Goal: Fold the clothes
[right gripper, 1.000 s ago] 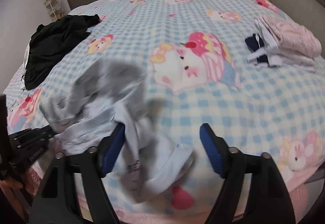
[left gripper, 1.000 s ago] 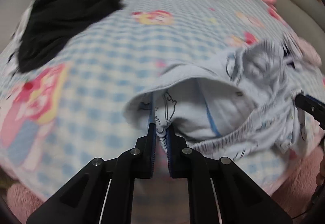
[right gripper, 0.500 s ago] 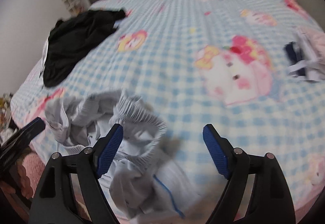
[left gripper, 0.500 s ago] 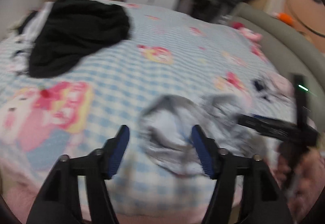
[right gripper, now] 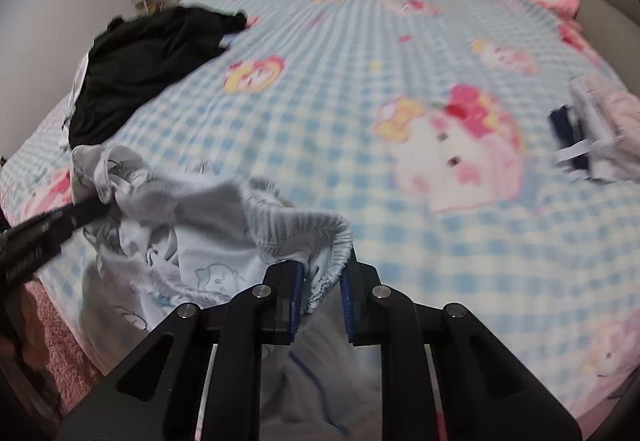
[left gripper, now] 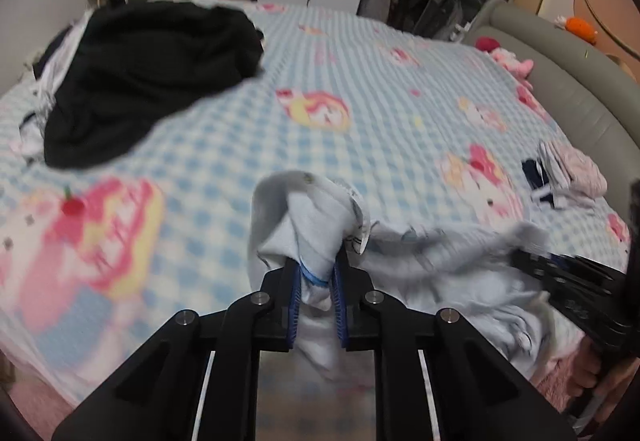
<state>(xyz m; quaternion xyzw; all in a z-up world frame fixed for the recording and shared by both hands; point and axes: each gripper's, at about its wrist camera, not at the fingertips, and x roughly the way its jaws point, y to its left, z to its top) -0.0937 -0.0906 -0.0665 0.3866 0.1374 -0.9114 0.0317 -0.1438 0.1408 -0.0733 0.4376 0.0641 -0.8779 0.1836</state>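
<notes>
Between the blue pads of my left hand-held gripper [left gripper: 316,291] sits a bunched fold of the pale blue garment [left gripper: 420,257], pinched tight, with a blue seam line showing right at the pads. My right hand-held gripper [right gripper: 322,299] nips the gathered elastic waistband [right gripper: 304,237] of the same garment, its jaws drawn in around the ruffled edge. The garment hangs between the two, slack and crumpled, over the near edge of the bed [left gripper: 360,81], whose cover is blue-and-white check with pink cartoon prints. Small printed figures show on the cloth just left of my right hand-held gripper. Far ahead and to the left of both lies a black garment [left gripper: 140,77] in a heap. Off to the right, well apart from what I hold, rests a small stack of folded clothes [right gripper: 592,137], pinkish with a dark navy piece. Motion blur softens much of both views.
</notes>
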